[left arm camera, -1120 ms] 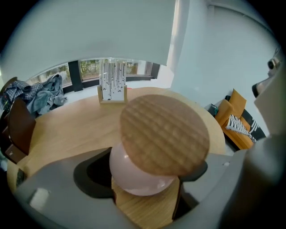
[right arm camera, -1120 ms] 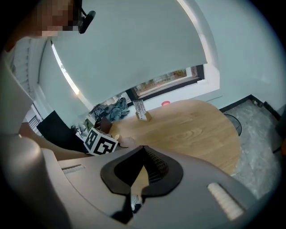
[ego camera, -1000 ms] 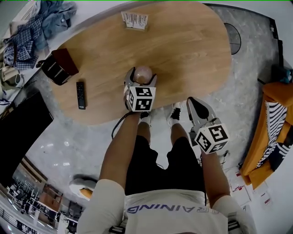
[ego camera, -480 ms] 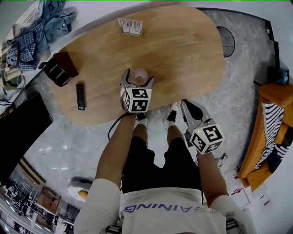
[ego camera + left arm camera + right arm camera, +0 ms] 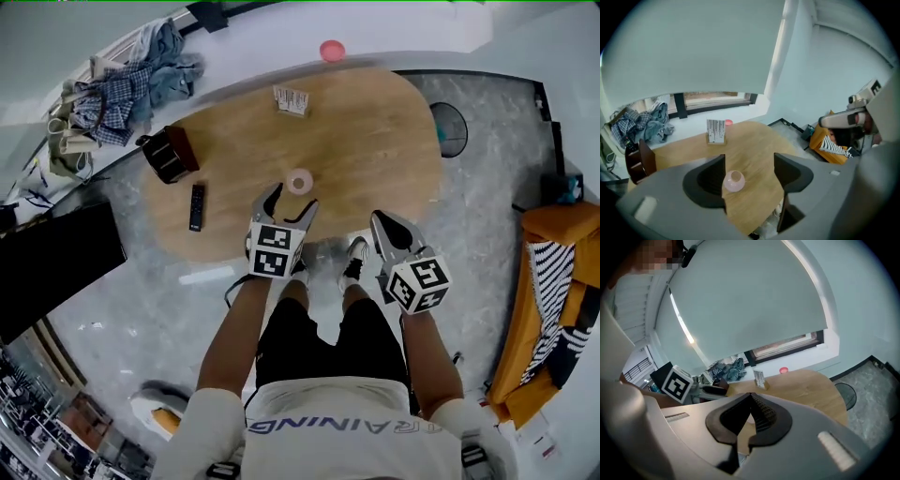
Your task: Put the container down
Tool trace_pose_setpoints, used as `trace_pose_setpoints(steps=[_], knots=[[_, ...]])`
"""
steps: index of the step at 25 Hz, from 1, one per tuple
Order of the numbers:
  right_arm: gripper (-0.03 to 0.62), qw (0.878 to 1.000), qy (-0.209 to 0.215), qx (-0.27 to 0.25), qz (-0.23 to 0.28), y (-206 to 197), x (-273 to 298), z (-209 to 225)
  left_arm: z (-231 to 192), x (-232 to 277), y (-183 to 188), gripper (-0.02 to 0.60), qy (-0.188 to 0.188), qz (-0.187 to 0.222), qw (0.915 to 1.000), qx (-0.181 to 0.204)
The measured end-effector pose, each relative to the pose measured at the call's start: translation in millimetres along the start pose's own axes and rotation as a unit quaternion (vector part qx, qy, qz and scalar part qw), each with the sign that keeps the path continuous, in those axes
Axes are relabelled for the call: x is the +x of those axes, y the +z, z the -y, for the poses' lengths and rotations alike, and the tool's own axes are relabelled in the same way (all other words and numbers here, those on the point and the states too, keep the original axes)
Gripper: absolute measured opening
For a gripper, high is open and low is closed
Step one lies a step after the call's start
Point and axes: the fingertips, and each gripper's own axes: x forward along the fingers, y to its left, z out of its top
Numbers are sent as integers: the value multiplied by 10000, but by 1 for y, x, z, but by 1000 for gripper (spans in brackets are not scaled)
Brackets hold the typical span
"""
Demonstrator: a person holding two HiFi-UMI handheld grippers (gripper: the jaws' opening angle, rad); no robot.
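**Head view:** The container (image 5: 299,181), a small round pink pot, is seen standing upright on the oval wooden worktop (image 5: 375,141). Its mouth is turned upward and its axis is vertical. It is placed close to the near long edge, about midway along it. The left gripper (image 5: 288,204) is held over that edge just short of the pot, with its tips apart from it. The right gripper (image 5: 384,225) is held further right, by the same edge. A remote (image 5: 197,206) and a dark box (image 5: 171,154) are seen toward the left end.

**Left gripper view:** The jaws are seen wide apart and closing. The pot is framed in the gap, nearer the left jaw, and no pad is pressed on it. Its open mouth is shown more plainly here.

**Right gripper view:** The jaws are shown closed together, with nothing held between them.
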Motion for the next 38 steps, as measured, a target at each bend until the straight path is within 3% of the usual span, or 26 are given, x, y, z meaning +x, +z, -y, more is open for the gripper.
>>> trace_pose_setpoints(steps=[4, 9, 12, 17, 21, 25, 32, 38], knots=[[15, 9993, 127, -275, 216, 27, -23, -25, 13, -67, 46, 216, 219, 605, 9978, 188], [15, 9985, 309, -316, 326, 39, -61, -53, 26, -142, 73, 68, 705, 1128, 9911, 59], [15, 9975, 433, -420, 370, 49, -79, -69, 30, -188, 94, 14, 891, 1446, 9854, 75], [15, 9923, 646, -858, 613, 81, -105, -100, 29, -271, 120, 0, 1345, 1902, 9724, 114], [15, 9847, 735, -1162, 1072, 127, -117, -119, 28, -321, 130, 0, 1698, 2242, 9596, -77], [15, 9756, 870, -1346, 1499, 168, -147, -144, 44, -366, 141, 0, 1802, 2538, 9502, -162], [15, 9528, 1082, -1776, 2212, 240, -203, -178, 62, -414, 184, 0, 1901, 3193, 9284, 25], [15, 9504, 810, -1848, 2366, 255, -229, -161, 82, -411, 206, 0, 1713, 3358, 9261, 169]])
